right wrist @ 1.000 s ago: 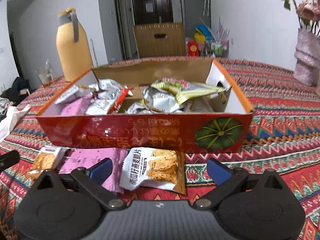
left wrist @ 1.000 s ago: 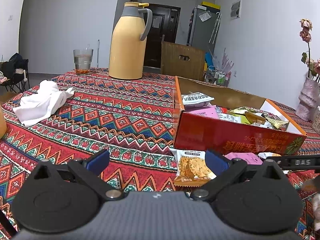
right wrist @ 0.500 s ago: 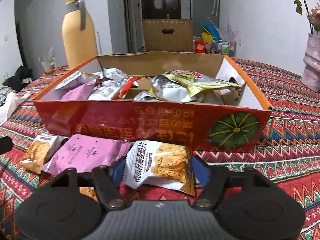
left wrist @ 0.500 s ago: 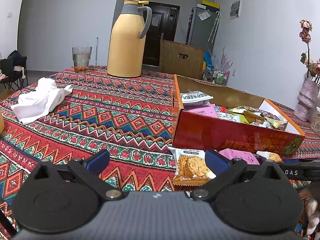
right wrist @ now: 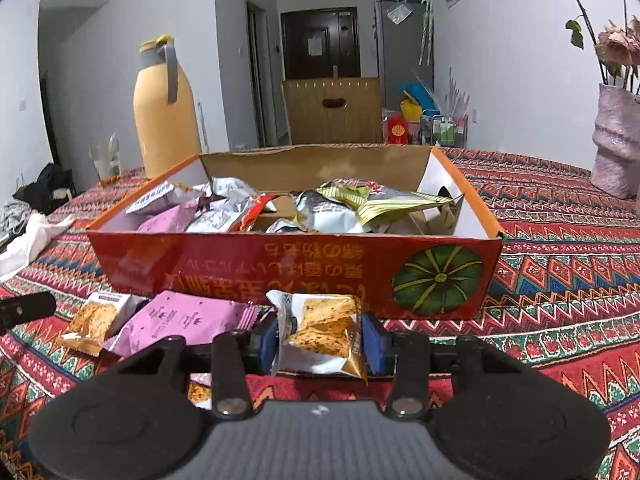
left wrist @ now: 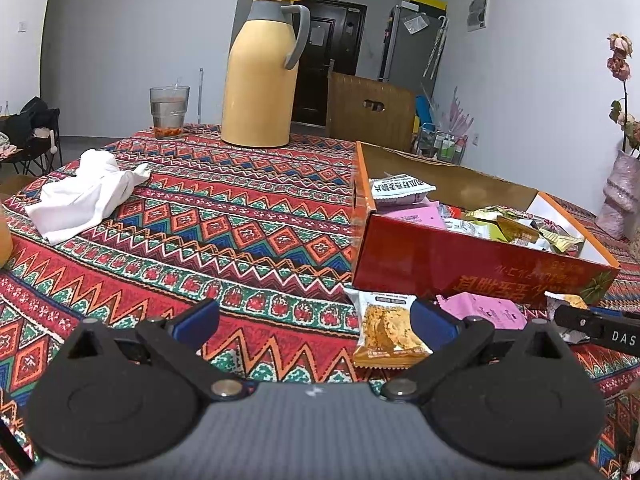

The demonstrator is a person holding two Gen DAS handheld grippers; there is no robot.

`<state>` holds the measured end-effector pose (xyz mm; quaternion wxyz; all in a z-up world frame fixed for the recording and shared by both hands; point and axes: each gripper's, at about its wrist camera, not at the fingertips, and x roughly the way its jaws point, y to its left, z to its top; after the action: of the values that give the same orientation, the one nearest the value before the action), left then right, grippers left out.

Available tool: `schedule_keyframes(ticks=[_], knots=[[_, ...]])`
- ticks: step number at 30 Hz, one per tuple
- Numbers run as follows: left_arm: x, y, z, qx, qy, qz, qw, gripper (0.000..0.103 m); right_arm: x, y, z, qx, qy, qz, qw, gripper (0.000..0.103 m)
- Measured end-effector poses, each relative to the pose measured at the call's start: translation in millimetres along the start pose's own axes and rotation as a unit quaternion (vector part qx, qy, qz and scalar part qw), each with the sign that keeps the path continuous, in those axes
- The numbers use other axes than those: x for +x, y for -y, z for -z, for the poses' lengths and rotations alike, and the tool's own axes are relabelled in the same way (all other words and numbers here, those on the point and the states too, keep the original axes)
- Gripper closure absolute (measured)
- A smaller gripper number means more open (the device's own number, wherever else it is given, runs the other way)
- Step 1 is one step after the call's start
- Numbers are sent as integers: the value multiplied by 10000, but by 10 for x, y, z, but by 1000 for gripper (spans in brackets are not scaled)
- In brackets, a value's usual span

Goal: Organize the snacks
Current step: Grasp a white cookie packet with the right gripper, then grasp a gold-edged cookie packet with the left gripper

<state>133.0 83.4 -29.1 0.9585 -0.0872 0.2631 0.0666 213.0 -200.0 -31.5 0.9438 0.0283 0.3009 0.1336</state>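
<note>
My right tool [right wrist: 320, 338] clenched on a cracker packet [right wrist: 322, 330] before the red snack box [right wrist: 280, 268], my left tool [left wrist: 316, 322] released above the surface [left wrist: 224, 236]

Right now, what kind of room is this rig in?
Probably a home dining or living room: a table under a patterned red woven cloth, a tall yellow thermos jug, a grey fridge by a dark door, and a red cardboard snack box.
</note>
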Motion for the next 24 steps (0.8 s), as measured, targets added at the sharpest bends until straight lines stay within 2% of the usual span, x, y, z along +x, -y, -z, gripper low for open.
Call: schedule_keyframes(ticks=[3, 10, 15, 20, 22, 24], knots=[[-12, 17, -18, 14, 12, -147, 9999, 0, 10, -7, 22, -37, 73, -28, 10000, 60], [-41, 230, -145, 524, -24, -398, 9978, 0, -36, 32, 25, 67, 209, -178, 9996, 60], [173, 391, -219, 611, -477, -295, 9966, 0, -80, 66, 27, 154, 326, -200, 9992, 60], [445, 538, -200, 580, -863, -657, 9924, 0, -113, 82, 34, 199, 410, -235, 9987, 60], [551, 535, -175, 471, -1033, -619, 9916, 0, -119, 96, 36, 225, 419, -262, 9985, 60], [582, 536, -160, 453, -1033, -585, 9919, 0, -120, 116, 40, 269, 409, -288, 9984, 60]])
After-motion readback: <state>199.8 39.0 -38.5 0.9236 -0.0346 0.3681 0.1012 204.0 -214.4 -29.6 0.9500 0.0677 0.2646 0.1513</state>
